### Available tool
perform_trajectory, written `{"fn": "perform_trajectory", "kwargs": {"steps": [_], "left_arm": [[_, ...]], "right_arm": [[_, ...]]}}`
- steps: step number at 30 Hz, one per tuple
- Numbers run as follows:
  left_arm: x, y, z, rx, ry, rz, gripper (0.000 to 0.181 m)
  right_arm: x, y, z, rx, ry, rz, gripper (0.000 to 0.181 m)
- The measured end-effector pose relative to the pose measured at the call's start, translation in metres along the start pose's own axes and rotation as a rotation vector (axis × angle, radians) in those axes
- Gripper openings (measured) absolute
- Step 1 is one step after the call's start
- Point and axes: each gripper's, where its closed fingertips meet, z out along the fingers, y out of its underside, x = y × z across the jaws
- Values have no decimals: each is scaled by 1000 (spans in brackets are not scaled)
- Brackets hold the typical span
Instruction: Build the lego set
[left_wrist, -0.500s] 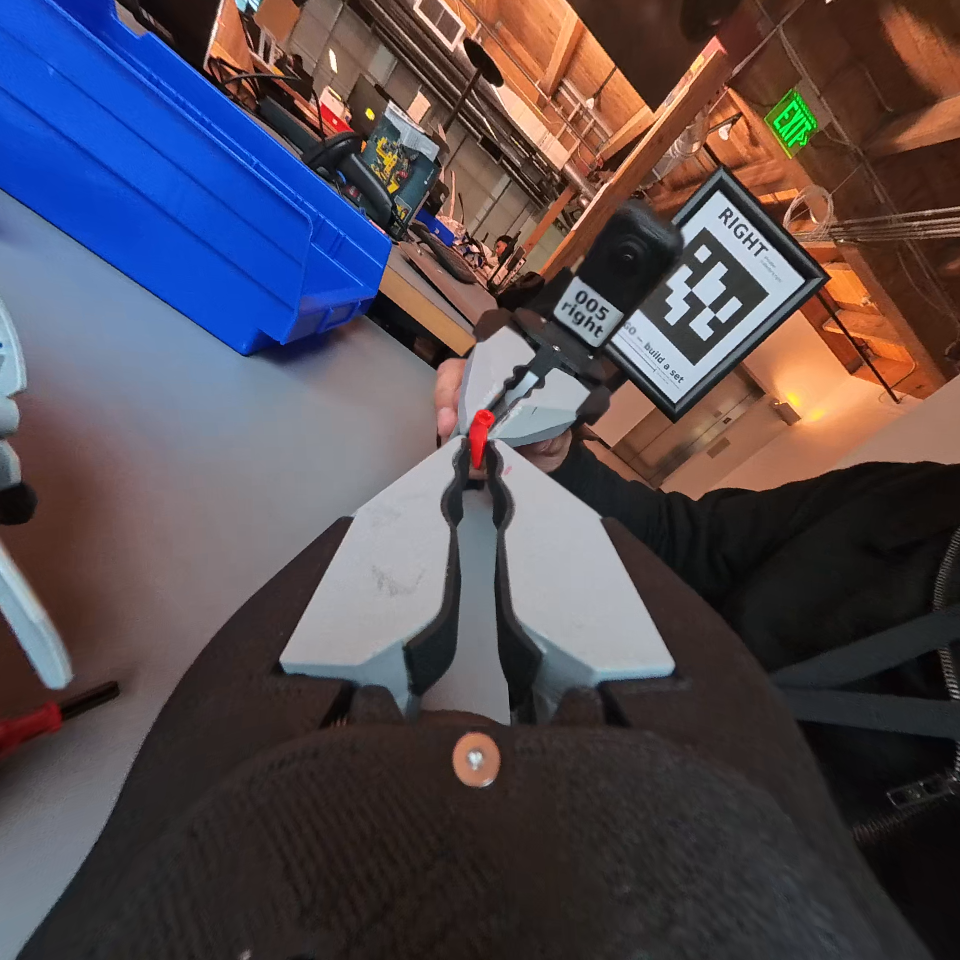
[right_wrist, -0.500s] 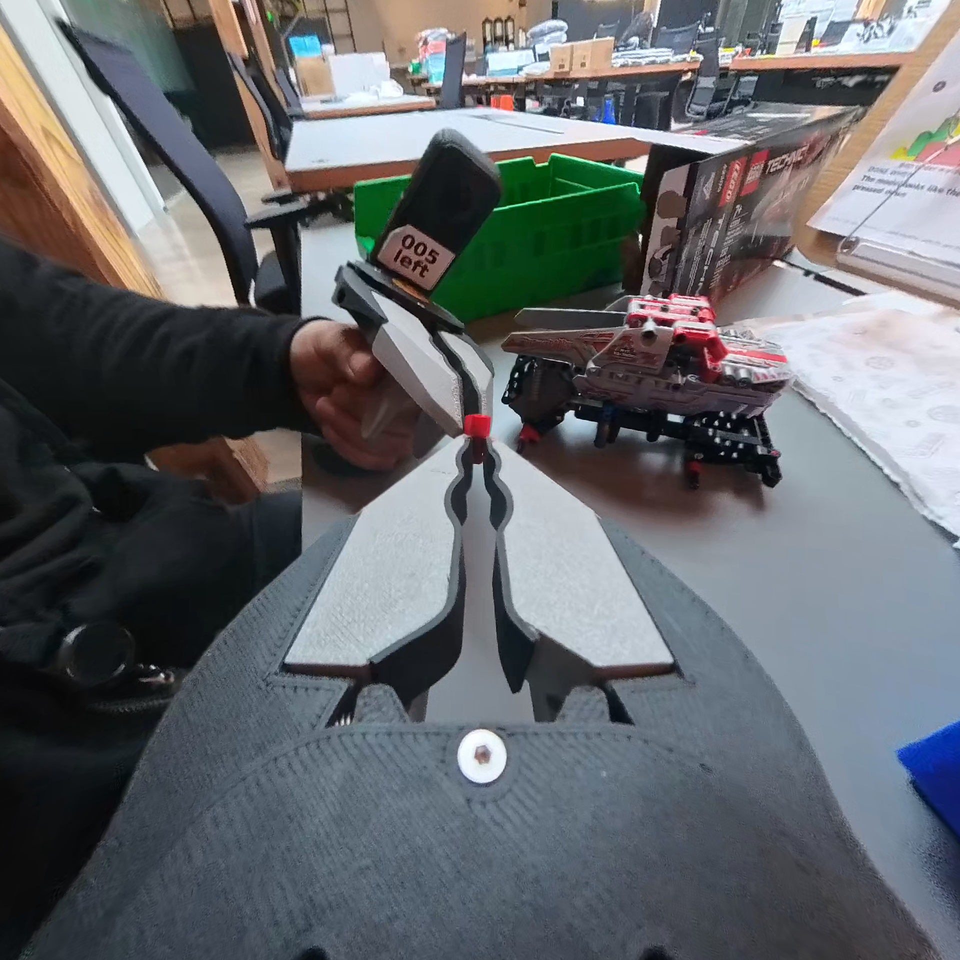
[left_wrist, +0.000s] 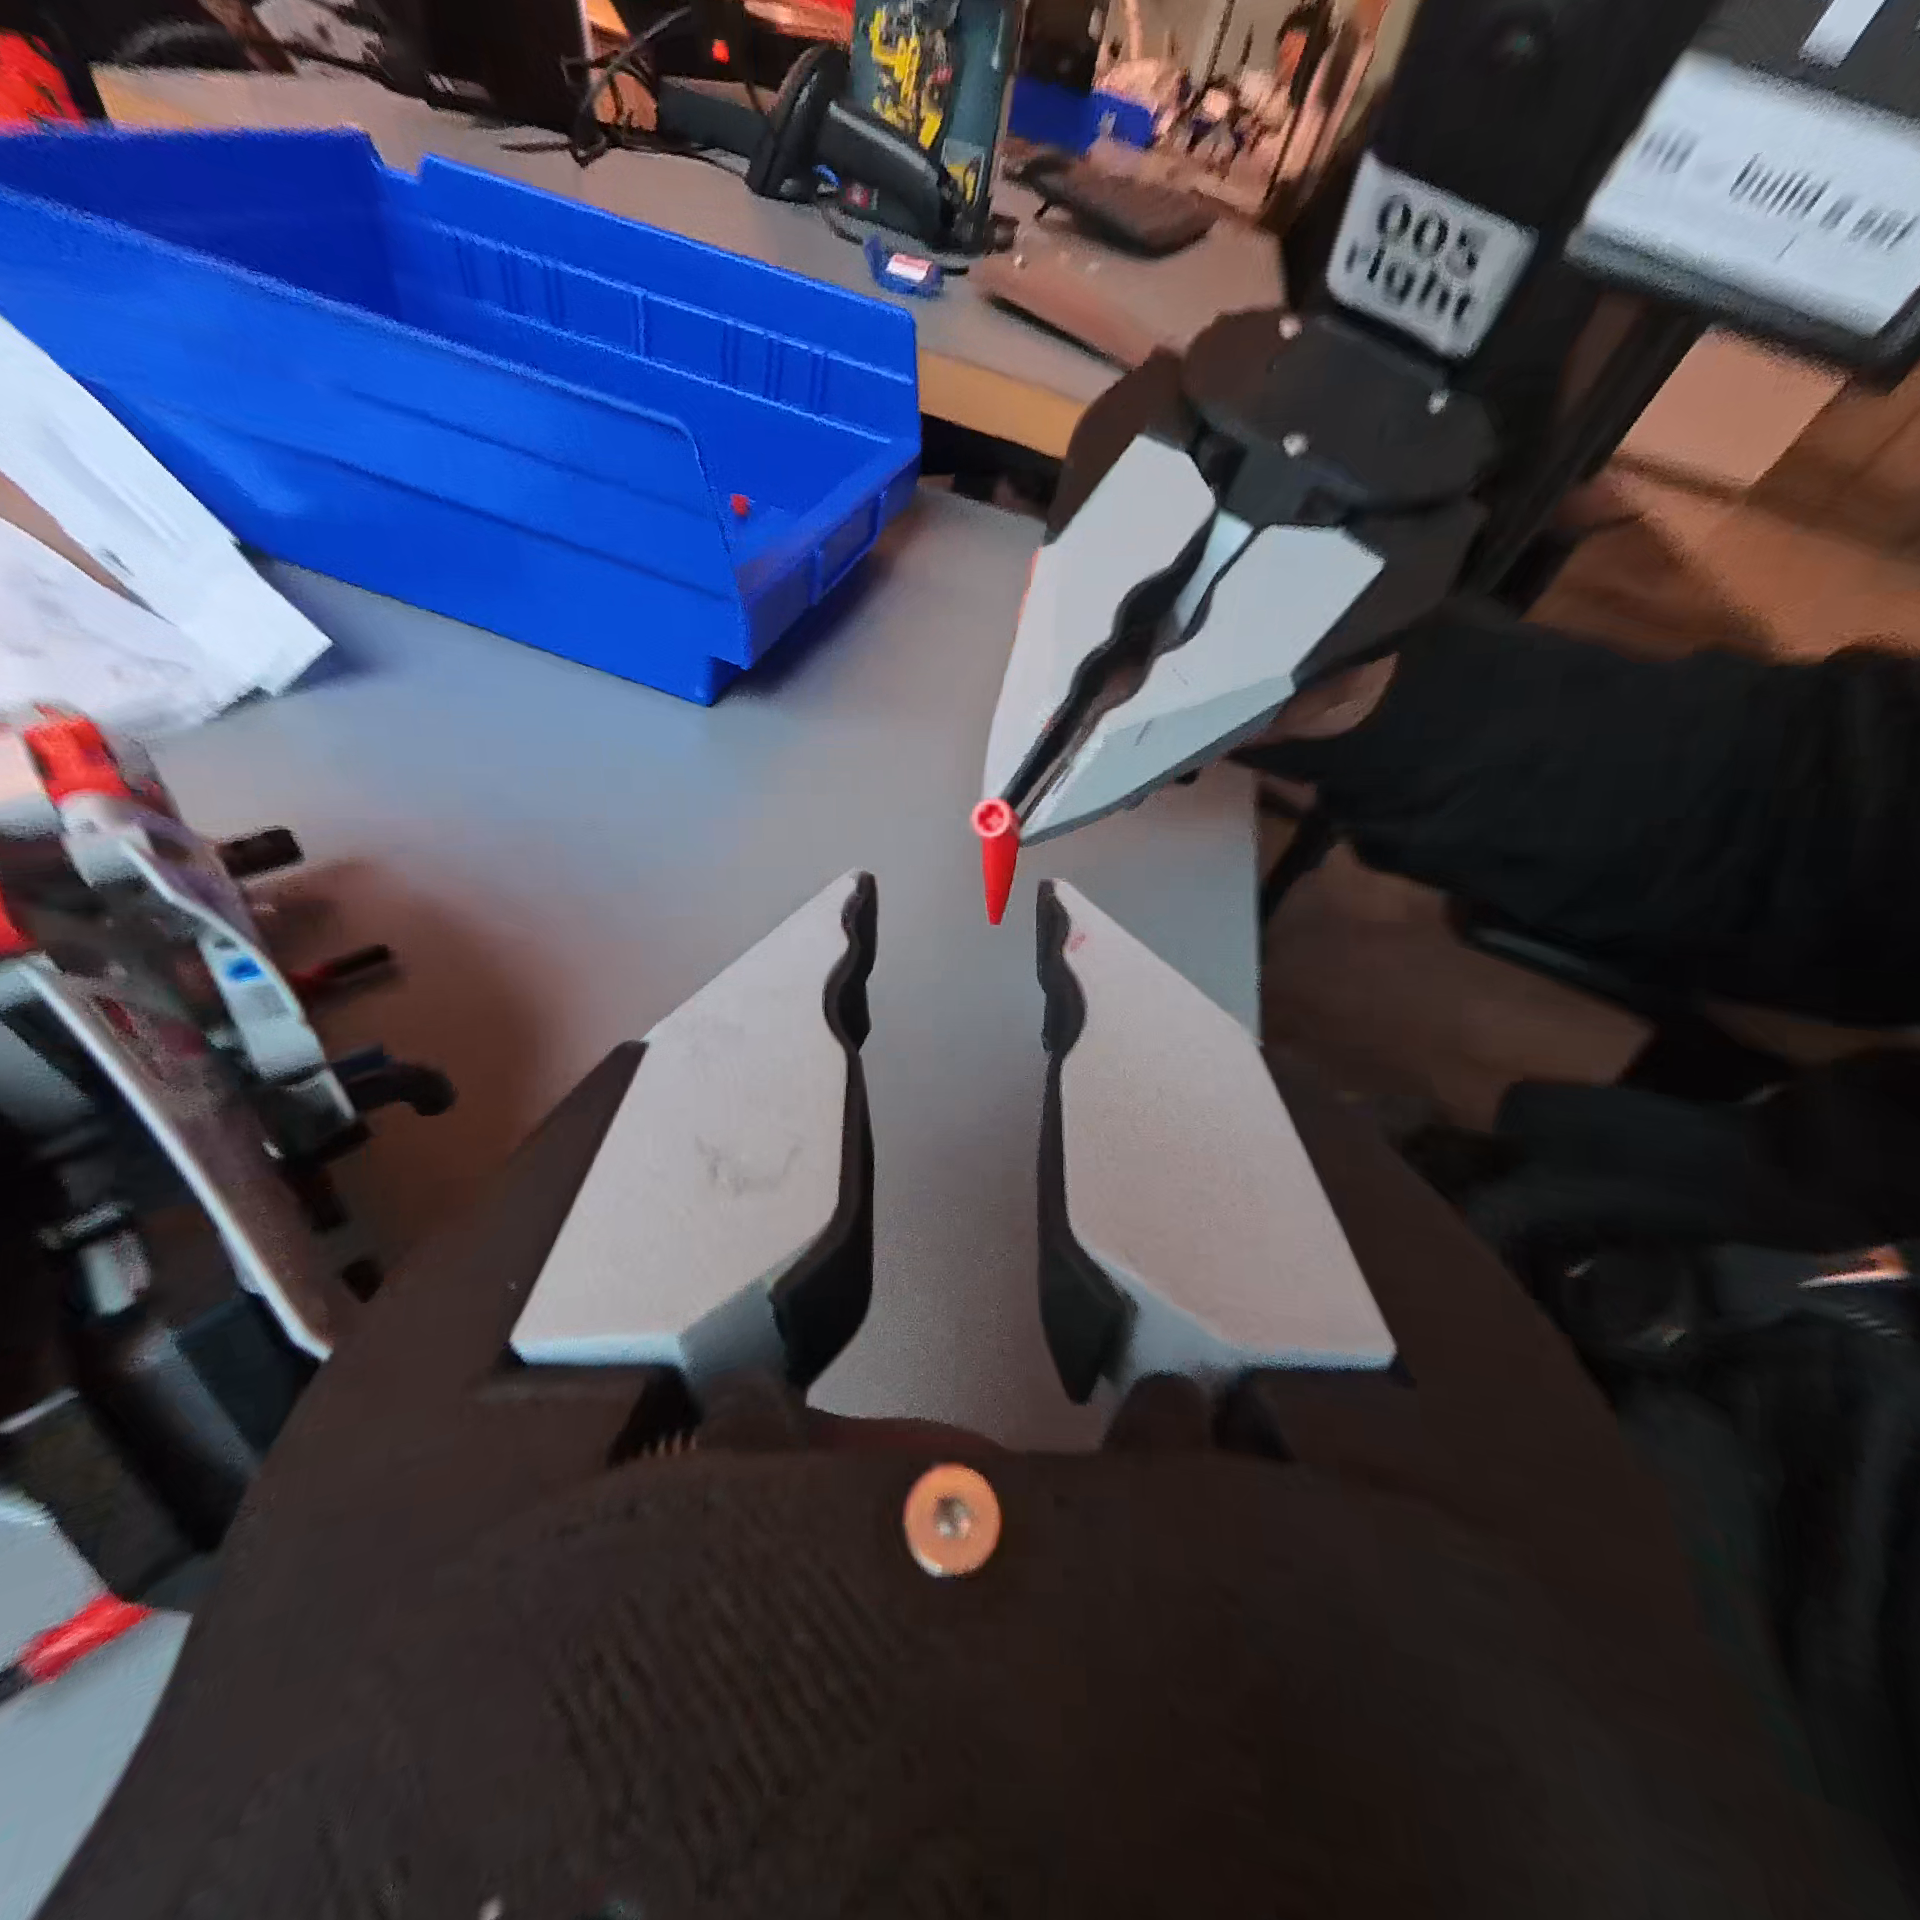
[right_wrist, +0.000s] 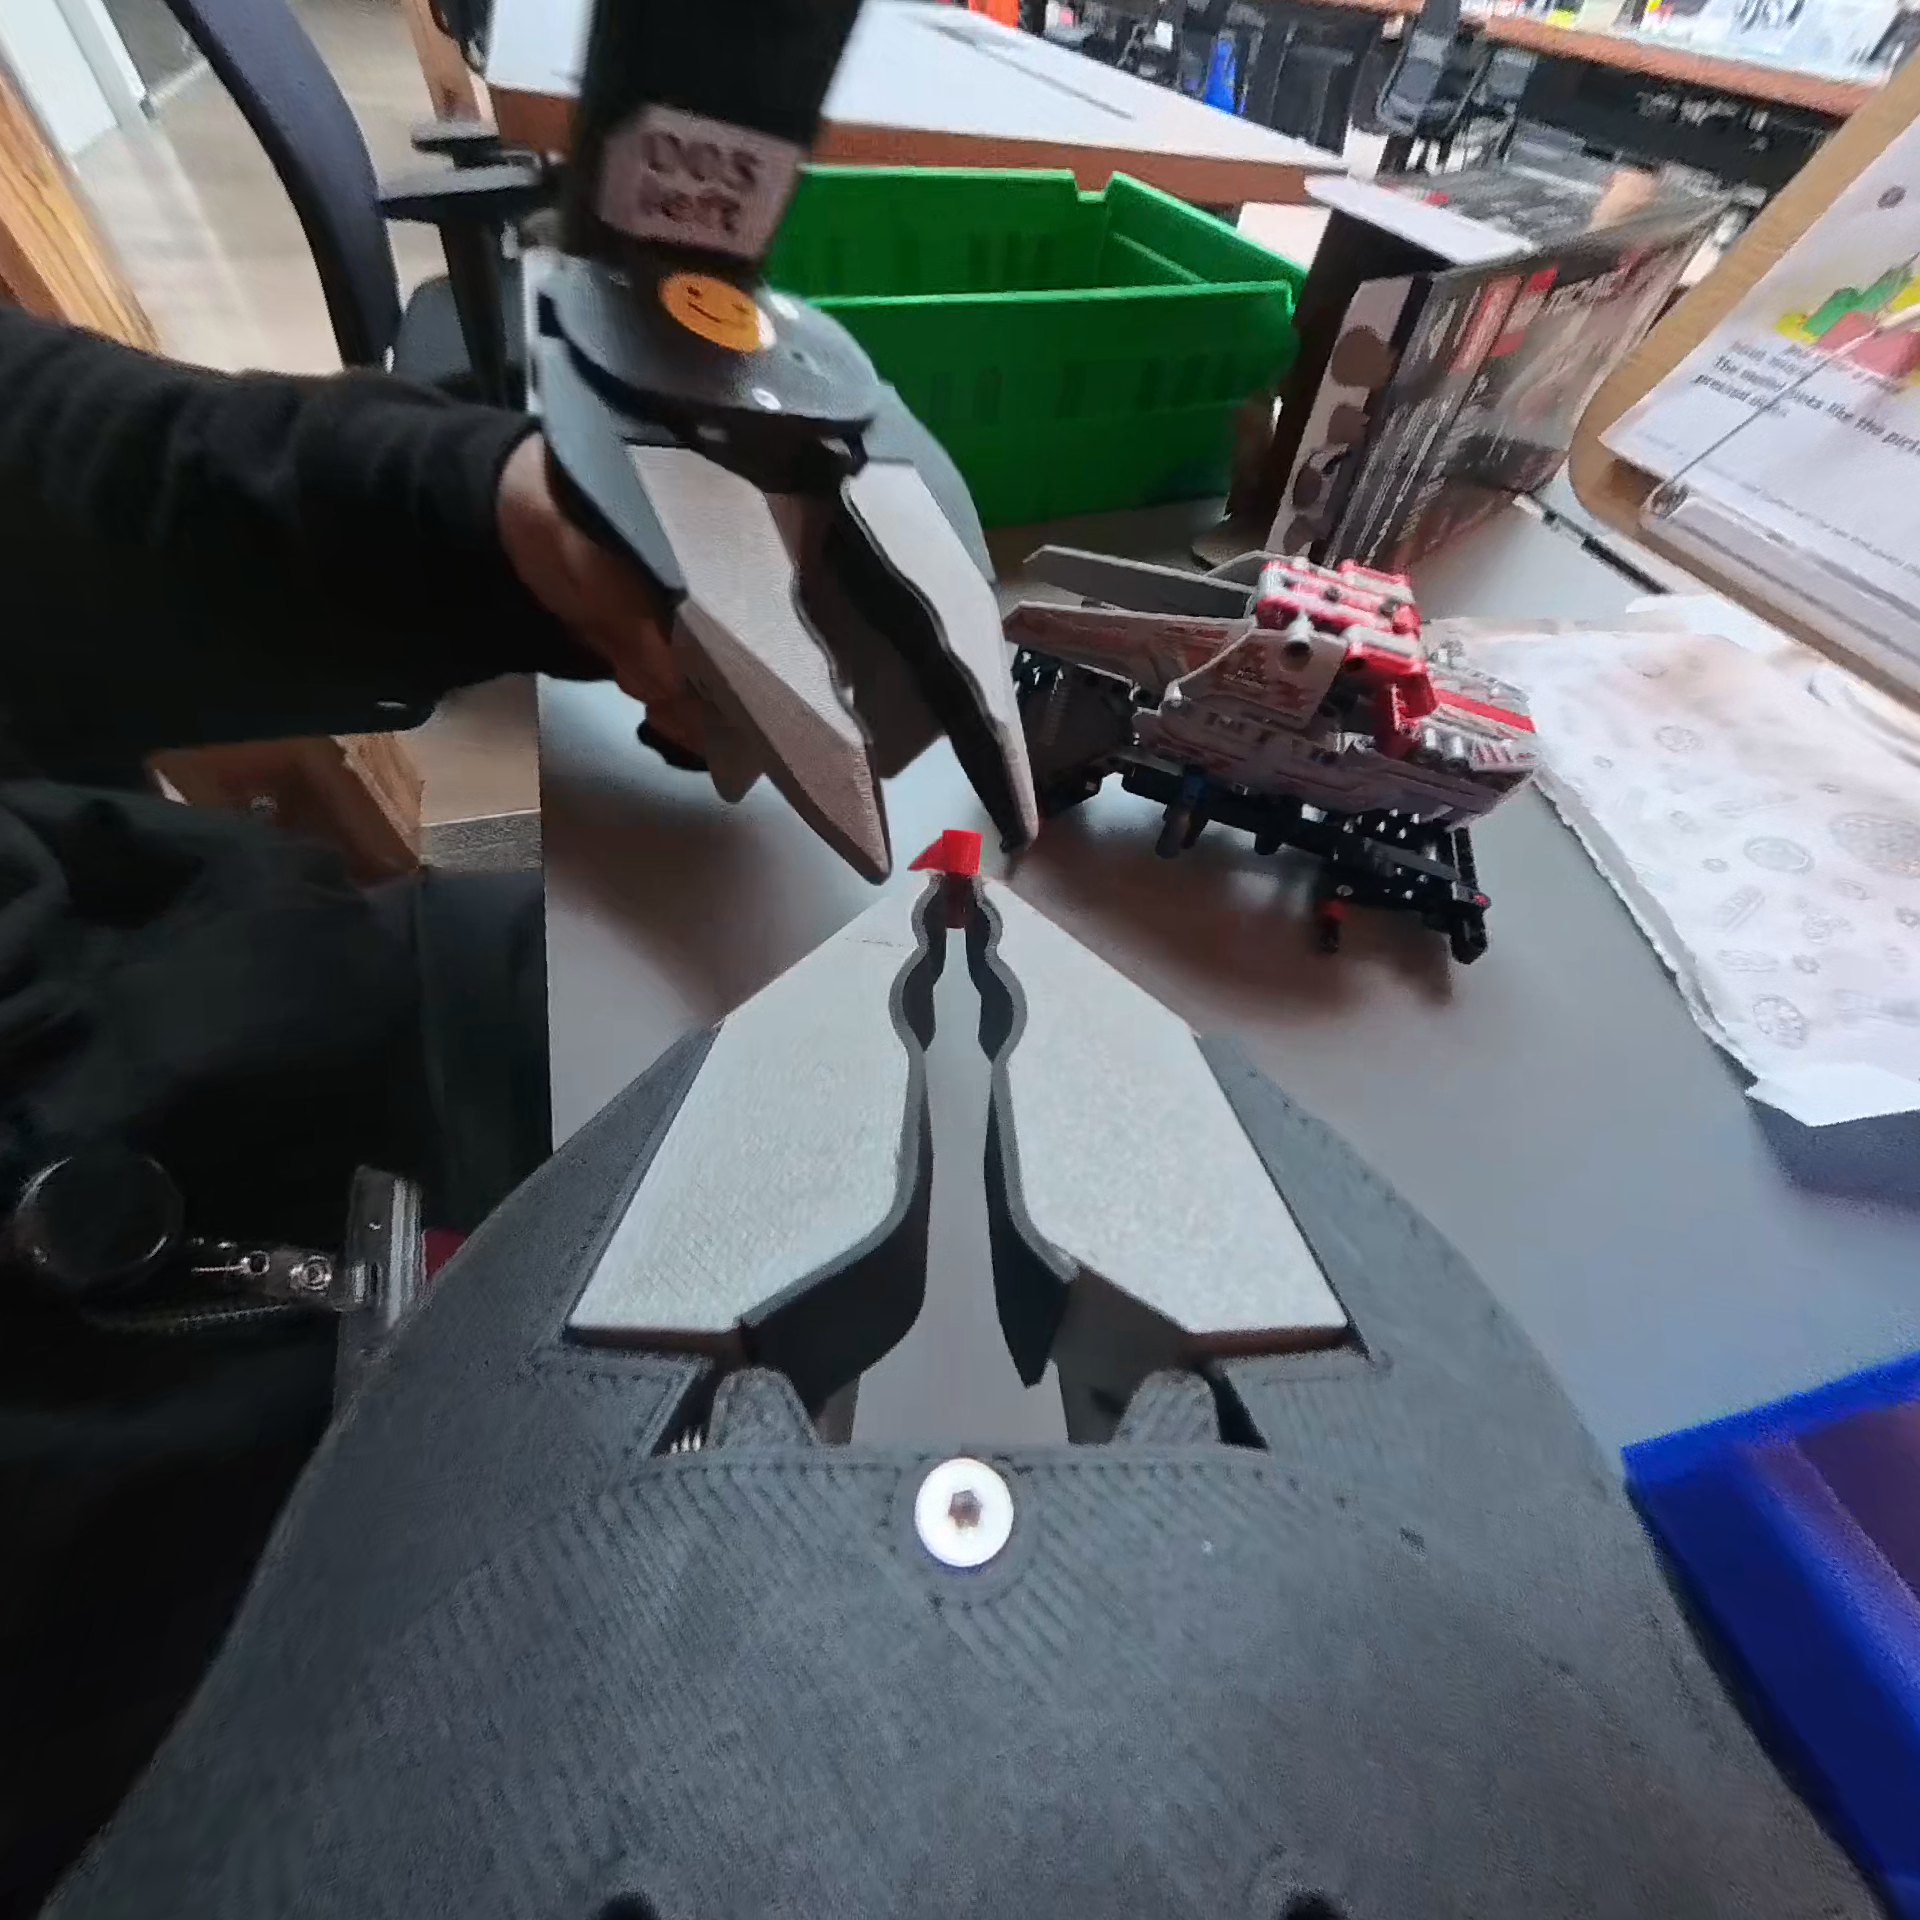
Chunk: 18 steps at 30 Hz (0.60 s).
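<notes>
- A grey table (right_wrist: 1299, 1143) fills the foreground of an open workshop, with further desks (right_wrist: 987, 99) ranged behind it.
- A black office chair (right_wrist: 312, 187) stands at the left, beside a wooden post (right_wrist: 62, 260).
- More desks (left_wrist: 727, 197), strewn with cables and equipment, cross the far side.
- Pale flooring (right_wrist: 208, 239) catches warm, soft light.

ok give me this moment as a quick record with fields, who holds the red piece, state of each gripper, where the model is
red piece: pinched at the tips of the right hand-held gripper
right hand-held gripper: shut on the red piece
left hand-held gripper: open, empty, tips either side of the piece
lego model: on the grey table, untouched
bins: blue bin, green bin
</notes>
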Motion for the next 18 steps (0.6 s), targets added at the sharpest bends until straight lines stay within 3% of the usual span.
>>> {"fn": "perform_trajectory", "kwargs": {"steps": [4, 9, 14, 18], "left_arm": [[-11, 10, 2, -135, -235, 368, 26], [-17, 14, 5, -208, -464, 808, 26], [-21, 15, 9, -200, -576, 1002, 28], [-18, 13, 9, -160, -613, 1144, 9]], "right_arm": [[8, 11, 6, -42, 6, 134, 0], [16, 24, 11, -5, -109, 575, 0], [11, 26, 13, 49, -257, 842, 0], [6, 24, 15, 70, -302, 903, 0]]}}
